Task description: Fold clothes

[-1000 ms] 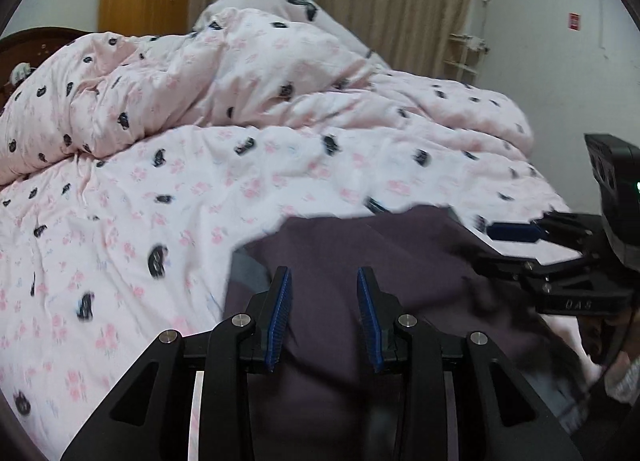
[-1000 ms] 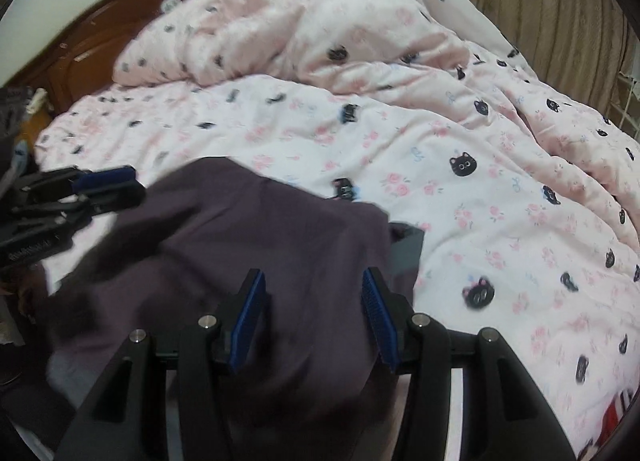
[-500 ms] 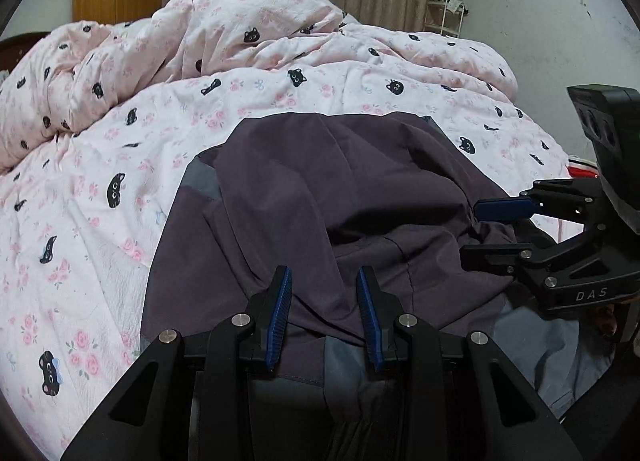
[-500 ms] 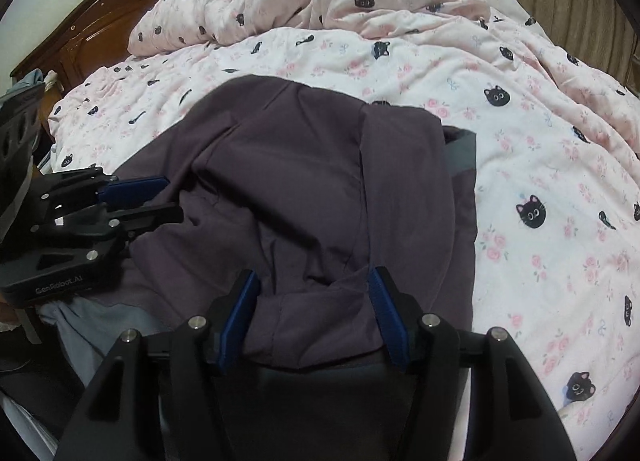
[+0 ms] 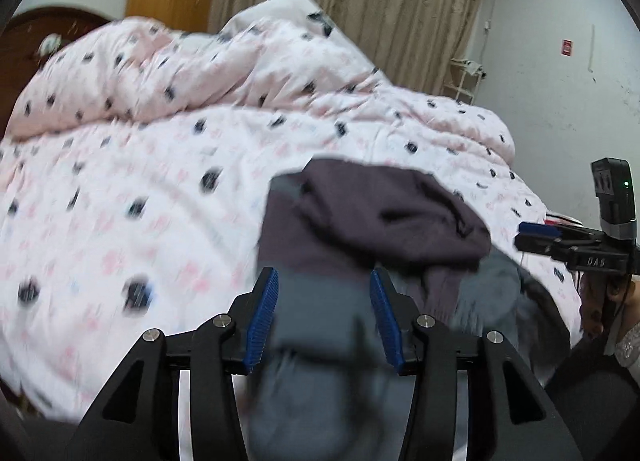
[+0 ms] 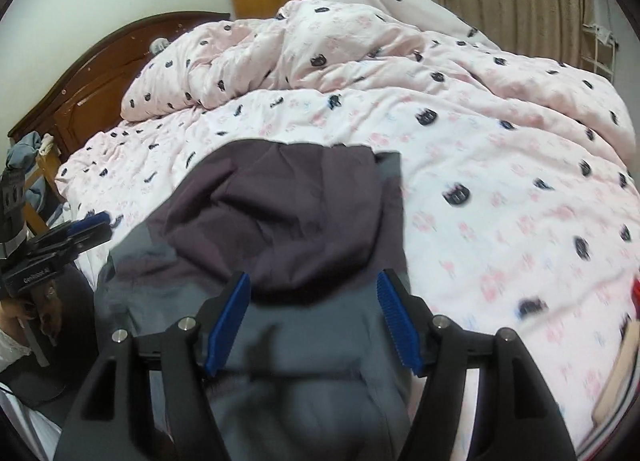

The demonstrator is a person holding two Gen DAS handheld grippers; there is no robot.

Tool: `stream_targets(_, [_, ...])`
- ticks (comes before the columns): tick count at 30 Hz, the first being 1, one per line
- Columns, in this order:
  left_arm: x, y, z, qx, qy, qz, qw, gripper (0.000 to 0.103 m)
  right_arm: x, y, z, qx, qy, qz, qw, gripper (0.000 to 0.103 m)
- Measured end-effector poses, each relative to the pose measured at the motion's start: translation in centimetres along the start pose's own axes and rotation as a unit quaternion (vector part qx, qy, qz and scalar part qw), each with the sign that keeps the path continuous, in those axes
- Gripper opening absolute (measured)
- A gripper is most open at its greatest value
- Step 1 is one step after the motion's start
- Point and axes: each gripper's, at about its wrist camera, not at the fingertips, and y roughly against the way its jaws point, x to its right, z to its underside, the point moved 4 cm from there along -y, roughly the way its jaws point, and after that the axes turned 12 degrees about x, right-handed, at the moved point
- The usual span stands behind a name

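- Both jaws opening: left gripper (image 5: 324, 313) and right gripper (image 6: 314, 321) now stand clear of the cloth.
- Dark garment (image 6: 280, 213) dropped on bedspread (image 6: 500, 165), half-folded, at 12 o'clock of both; next fold pending.

My dark purple-and-grey garment (image 6: 280, 221) is lying bunched up on the bed's near edge, purple part folded over in a rumpled heap, grey part hanging toward me.
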Motion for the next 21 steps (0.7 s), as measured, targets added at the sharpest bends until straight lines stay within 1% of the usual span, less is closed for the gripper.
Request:
stream_targets(4, [-0.8, 1.0, 2.6, -0.031, -0.009, -0.006, 0.9995, 0.043, 0.2, 1.1, 1.4, -0.016, 0.005, 0.014, 1.000, 0.067])
stream_targets(11, [-0.5, 2.6, 6.4, -0.075, -0.021, 0.009, 0.9969, 0.043, 0.6, 2.5, 4.2, -0.045, 0.018, 0.031, 0.998, 0.067])
stream_targets(15, [-0.6, 3.4, 8.5, -0.099, -0.035, 0.011, 0.9944, 0.043, 0.5, 3.3, 5.3, -0.056, 0.028, 0.032, 0.997, 0.067])
stream_targets(18, [-0.9, 3.8, 9.5, -0.114, -0.033, 0.011, 0.9929, 0.043, 0.4, 3.7, 6.1, -0.065, 0.037, 0.031, 0.997, 0.067])
stream_targets(21, [-1.3, 3.6, 9.9, -0.128, -0.016, 0.022, 0.9914, 0.043, 0.3, 4.0, 6.9, -0.074, 0.044, 0.033, 0.996, 0.068])
